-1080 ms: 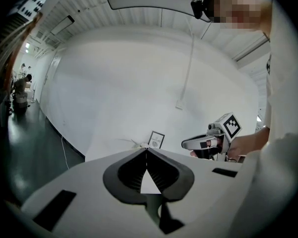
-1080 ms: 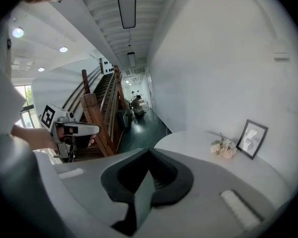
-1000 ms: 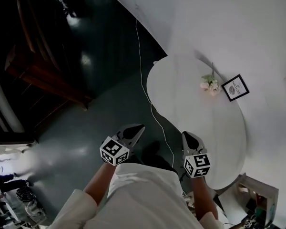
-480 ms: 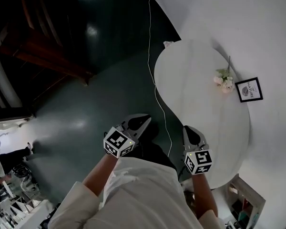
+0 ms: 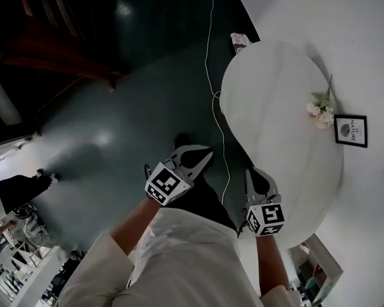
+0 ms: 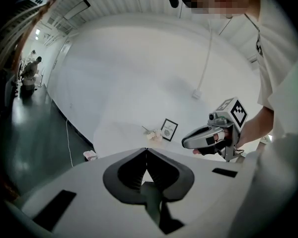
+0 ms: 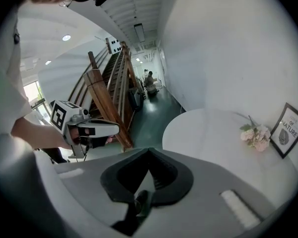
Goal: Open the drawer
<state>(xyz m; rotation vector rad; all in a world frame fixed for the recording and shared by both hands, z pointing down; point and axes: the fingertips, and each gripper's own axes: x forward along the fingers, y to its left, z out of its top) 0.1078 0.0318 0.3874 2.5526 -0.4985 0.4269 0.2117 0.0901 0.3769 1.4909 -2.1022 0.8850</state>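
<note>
No drawer shows plainly in any view. Both grippers hang in front of the person's white top, over the dark floor beside a round white table (image 5: 275, 88). My left gripper (image 5: 193, 155) is shut and holds nothing; in its own view its jaws (image 6: 146, 150) meet at the tip. My right gripper (image 5: 255, 175) hovers at the table's near edge, and its jaws (image 7: 149, 150) also meet with nothing between them. Each gripper view shows the other gripper: the right gripper (image 6: 208, 137) and the left gripper (image 7: 97, 129).
On the table lie a small bunch of pink flowers (image 5: 320, 110) and a black picture frame (image 5: 352, 131). A white cable (image 5: 211, 62) runs across the floor. A wooden staircase (image 5: 57, 56) stands at the left. A white shelf unit (image 5: 313, 277) sits at the bottom right.
Both grippers have sunk lower and stayed shut. The head view has swung, so the table and the frame now sit further up and to the right.
</note>
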